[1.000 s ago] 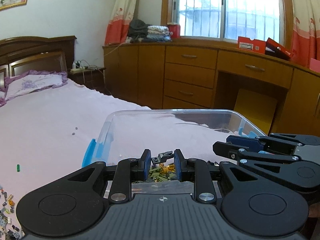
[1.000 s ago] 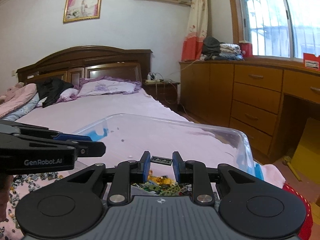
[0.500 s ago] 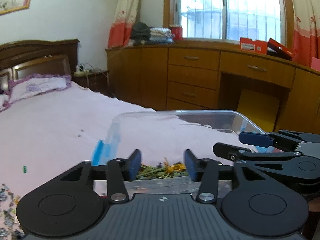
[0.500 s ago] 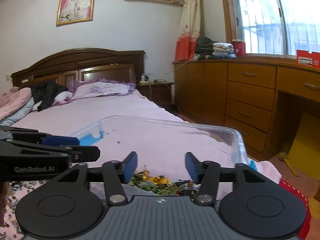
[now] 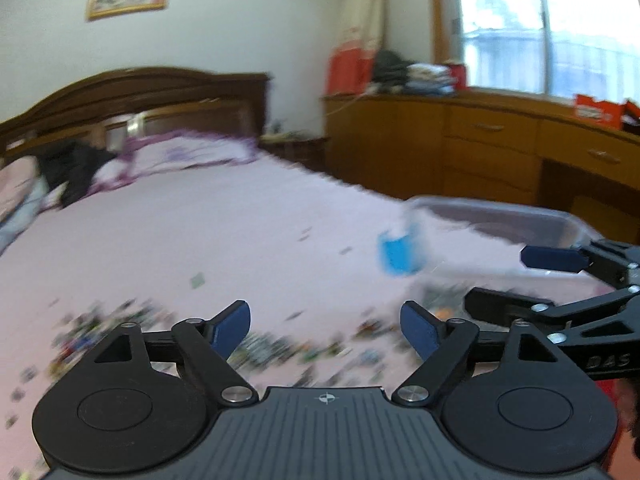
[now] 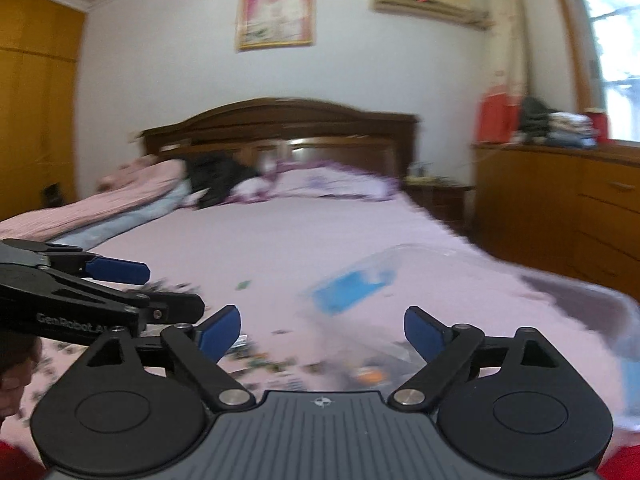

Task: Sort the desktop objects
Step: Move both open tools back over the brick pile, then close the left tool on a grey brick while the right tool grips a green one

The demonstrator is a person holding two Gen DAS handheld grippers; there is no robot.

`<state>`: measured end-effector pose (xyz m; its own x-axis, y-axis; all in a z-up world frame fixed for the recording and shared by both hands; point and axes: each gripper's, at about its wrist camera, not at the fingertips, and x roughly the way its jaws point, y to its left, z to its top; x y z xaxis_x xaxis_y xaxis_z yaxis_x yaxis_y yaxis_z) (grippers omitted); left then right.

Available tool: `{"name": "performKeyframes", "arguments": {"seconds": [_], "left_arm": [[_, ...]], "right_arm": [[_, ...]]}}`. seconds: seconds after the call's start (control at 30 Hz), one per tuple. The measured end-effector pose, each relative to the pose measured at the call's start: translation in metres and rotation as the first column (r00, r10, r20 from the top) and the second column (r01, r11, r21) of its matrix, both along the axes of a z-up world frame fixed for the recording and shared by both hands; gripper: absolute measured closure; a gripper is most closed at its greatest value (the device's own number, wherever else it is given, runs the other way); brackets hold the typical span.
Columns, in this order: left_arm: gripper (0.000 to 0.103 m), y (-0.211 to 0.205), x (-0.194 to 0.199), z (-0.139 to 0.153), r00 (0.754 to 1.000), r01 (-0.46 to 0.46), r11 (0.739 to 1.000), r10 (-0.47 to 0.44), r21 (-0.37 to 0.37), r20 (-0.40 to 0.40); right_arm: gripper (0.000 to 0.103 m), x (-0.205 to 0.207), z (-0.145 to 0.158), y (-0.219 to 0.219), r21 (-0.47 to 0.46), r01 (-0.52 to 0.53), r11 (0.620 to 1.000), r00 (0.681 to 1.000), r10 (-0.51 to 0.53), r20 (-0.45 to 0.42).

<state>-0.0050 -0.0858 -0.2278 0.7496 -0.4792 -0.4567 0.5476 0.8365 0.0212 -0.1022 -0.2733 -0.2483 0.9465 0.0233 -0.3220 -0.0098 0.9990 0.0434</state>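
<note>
Both grippers empty. Left gripper (image 5: 325,330) has its jaws spread wide with nothing between the blue pads (image 5: 230,326); right gripper (image 6: 322,330) is the same, wide apart and holding nothing. Landmark is the clear plastic bin (image 5: 516,216) with the blue latch (image 5: 398,254), sitting on the pink bedsheet (image 5: 240,232). In the left wrist view the bin is off to the right of the left gripper, with the right gripper's fingers reaching over its near rim. In the right wrist view the bin (image 6: 580,296) is ahead and to the right, just beyond the right pad. The task's things, the small bricks (image 5: 272,346), lie scattered on the sheet just to the left of the bin, mostly in front of and under the left gripper; a few more sit further out on the sheet. Some pieces show through the bin's near wall (image 6: 368,376), orange among them, so it looks like part of the sorting is already done. Likely reason for wide jaws: both are pointed at the loose pile rather than into the bin, ready to straddle a brick. Both frames are heavily motion-blurred, so individual brick shapes and colours can't be resolved and I can't tell which piece either gripper is lined up on. Risk: pieces are tiny and flat on soft fabric, so pads may pinch sheet instead.
</note>
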Motion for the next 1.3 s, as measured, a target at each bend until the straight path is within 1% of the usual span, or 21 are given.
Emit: {"name": "performKeyframes", "arguments": {"seconds": [0.07, 0.17, 0.3, 0.37, 0.43, 0.47, 0.57, 0.73, 0.87, 0.93, 1.0, 1.07, 1.13, 1.2, 1.23, 1.27, 1.3], "left_arm": [[0.018, 0.025, -0.005, -0.009, 0.997, -0.067, 0.998, 0.068, 0.02, -0.036], [0.016, 0.06, -0.015, -0.025, 0.981, -0.157, 0.986, 0.162, 0.055, -0.103], [0.016, 0.097, -0.034, -0.051, 0.951, -0.236, 0.962, 0.258, 0.141, -0.172], [0.016, 0.111, -0.042, -0.06, 0.932, -0.27, 0.95, 0.299, 0.158, -0.203], [0.016, 0.125, -0.048, -0.068, 0.913, -0.303, 0.94, 0.334, 0.158, -0.233], [0.016, 0.129, -0.05, -0.069, 0.908, -0.316, 0.937, 0.345, 0.151, -0.239], [0.016, 0.136, -0.053, -0.069, 0.899, -0.346, 0.928, 0.37, 0.138, -0.235], [0.017, 0.139, -0.05, -0.071, 0.904, -0.349, 0.926, 0.373, 0.143, -0.21], [0.019, 0.14, -0.039, -0.072, 0.902, -0.359, 0.923, 0.381, 0.137, -0.202], [0.024, 0.14, -0.029, -0.074, 0.897, -0.368, 0.92, 0.389, 0.132, -0.209], [0.036, 0.14, -0.018, -0.078, 0.885, -0.38, 0.916, 0.4, 0.127, -0.237], [0.039, 0.141, -0.01, -0.085, 0.868, -0.4, 0.909, 0.417, 0.118, -0.27], [0.043, 0.141, -0.007, -0.088, 0.86, -0.419, 0.902, 0.431, 0.107, -0.273], [0.062, 0.141, -0.007, -0.089, 0.858, -0.431, 0.896, 0.443, 0.105, -0.258], [0.066, 0.142, -0.008, -0.089, 0.858, -0.436, 0.894, 0.448, 0.103, -0.253], [0.073, 0.143, -0.009, -0.089, 0.856, -0.441, 0.892, 0.451, 0.098, -0.253], [0.074, 0.145, -0.009, -0.089, 0.854, -0.445, 0.891, 0.452, 0.088, -0.257]], "right_arm": [[0.011, 0.005, -0.001, 0.019, 0.005, -0.07, 0.998, 0.997, 0.07, -0.029], [0.011, 0.011, -0.008, 0.05, 0.001, -0.196, 0.981, 0.976, 0.196, -0.09], [0.011, 0.021, -0.029, 0.078, 0.021, -0.326, 0.945, 0.924, 0.323, -0.205], [0.011, 0.028, -0.038, 0.089, 0.046, -0.368, 0.929, 0.891, 0.366, -0.27], [0.011, 0.034, -0.045, 0.095, 0.067, -0.384, 0.921, 0.866, 0.385, -0.318], [0.011, 0.036, -0.047, 0.099, 0.072, -0.388, 0.919, 0.858, 0.388, -0.336], [0.011, 0.044, -0.053, 0.099, 0.071, -0.389, 0.919, 0.849, 0.387, -0.36], [0.012, 0.052, -0.062, 0.099, 0.075, -0.371, 0.926, 0.851, 0.371, -0.371], [0.012, 0.047, -0.071, 0.091, 0.096, -0.368, 0.925, 0.844, 0.376, -0.383], [0.013, 0.051, -0.078, 0.093, 0.105, -0.369, 0.923, 0.839, 0.38, -0.389], [0.014, 0.052, -0.081, 0.096, 0.113, -0.372, 0.921, 0.834, 0.385, -0.395], [0.014, 0.053, -0.082, 0.097, 0.115, -0.374, 0.92, 0.832, 0.387, -0.396], [0.014, 0.053, -0.083, 0.097, 0.115, -0.374, 0.92, 0.833, 0.388, -0.395], [0.014, 0.053, -0.083, 0.096, 0.117, -0.368, 0.922, 0.834, 0.383, -0.397], [0.014, 0.054, -0.083, 0.095, 0.118, -0.365, 0.923, 0.834, 0.381, -0.399], [0.014, 0.054, -0.083, 0.095, 0.119, -0.363, 0.924, 0.834, 0.379, -0.4], [0.014, 0.055, -0.084, 0.095, 0.121, -0.362, 0.924, 0.834, 0.379, -0.401]]}}
